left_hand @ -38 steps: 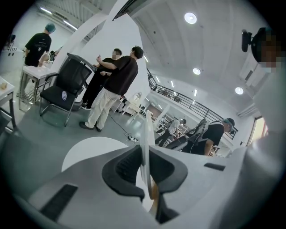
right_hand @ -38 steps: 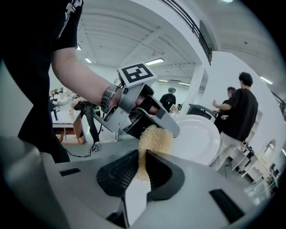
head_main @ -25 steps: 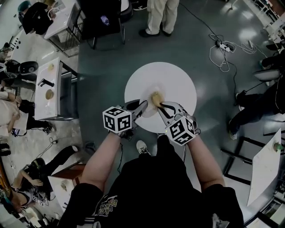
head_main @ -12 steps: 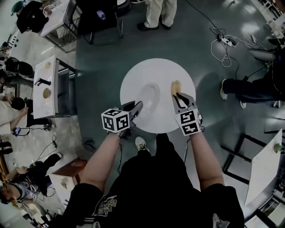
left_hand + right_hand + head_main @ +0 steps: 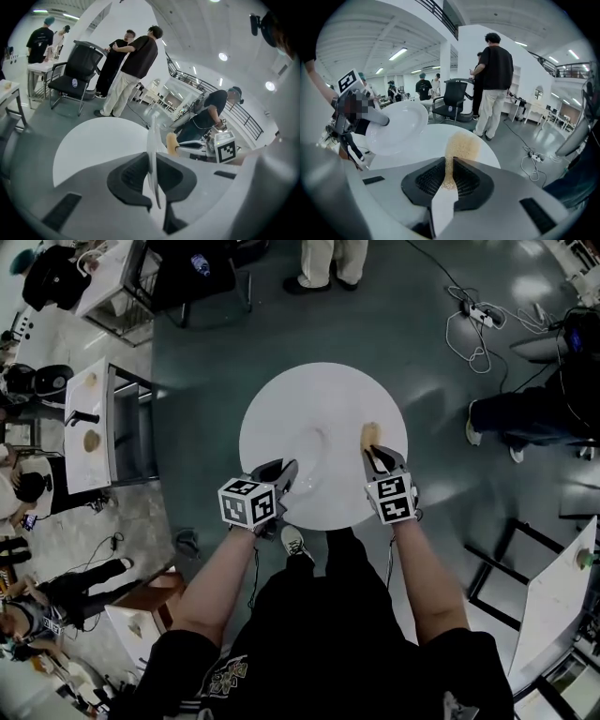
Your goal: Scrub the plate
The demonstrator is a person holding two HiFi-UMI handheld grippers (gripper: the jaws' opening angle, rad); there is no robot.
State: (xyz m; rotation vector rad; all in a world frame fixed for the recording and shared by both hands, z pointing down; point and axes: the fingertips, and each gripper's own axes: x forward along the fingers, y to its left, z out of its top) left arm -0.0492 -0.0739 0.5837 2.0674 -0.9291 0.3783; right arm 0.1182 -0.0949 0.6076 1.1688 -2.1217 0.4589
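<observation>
Glossy grey floor (image 5: 441, 362) lies under a round, smooth white table (image 5: 281, 399), and we stand at its near edge. At left, our left gripper (image 5: 284, 472) is clamped narrow on the rim of the plate (image 5: 396, 125). It is a plain white, glazed, shallow round dish held tilted over the tabletop. From that gripper it shows edge-on as a thin pale line between dark ribbed pads (image 5: 130, 176). We cannot tell whether its lower rim touches the table. Right of the plate, and apart from it, is the sponge (image 5: 370, 434): tan, coarse, porous, a flat oblong. Its lower end is pinched between the mesh-textured pads of the right gripper (image 5: 380, 456), and it stands upright. Further right, white cables and a power strip (image 5: 469, 310) lie looped on the floor.
</observation>
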